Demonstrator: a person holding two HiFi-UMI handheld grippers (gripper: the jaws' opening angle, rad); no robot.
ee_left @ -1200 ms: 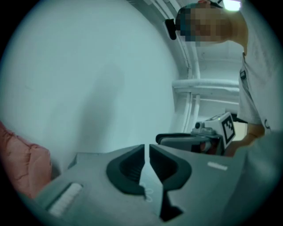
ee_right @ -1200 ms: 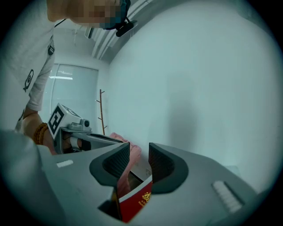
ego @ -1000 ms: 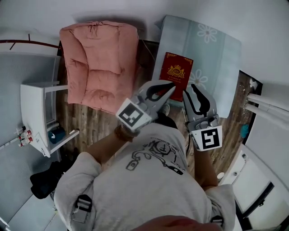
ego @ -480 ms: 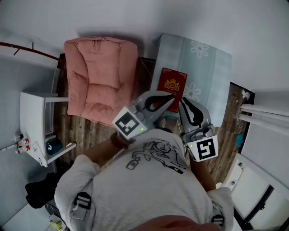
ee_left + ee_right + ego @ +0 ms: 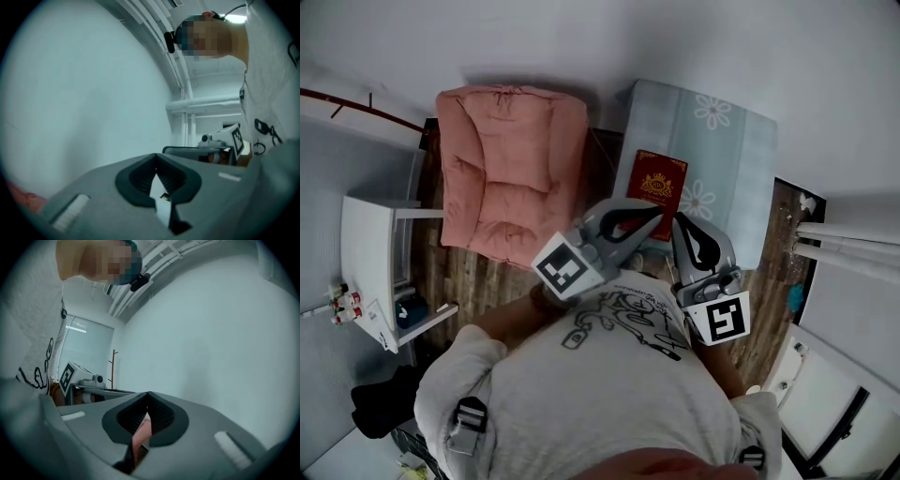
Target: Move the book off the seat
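On the wooden floor [image 5: 483, 258], by a pale wall, stand a pink armchair [image 5: 511, 169] and a flowered blue seat [image 5: 731, 155]. The red book [image 5: 657, 178] lies on the seat, unmoved. The left tool [image 5: 654, 212] is closed and empty. The right tool [image 5: 679, 221] gaped a second ago and has just closed on nothing.

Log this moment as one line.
left gripper: shut, empty | right gripper: jaws just closed, empty | book: flat on blue floral cushion

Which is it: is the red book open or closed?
Closed. The book lies flat on the blue flowered pad, its red gold-printed cover facing up.
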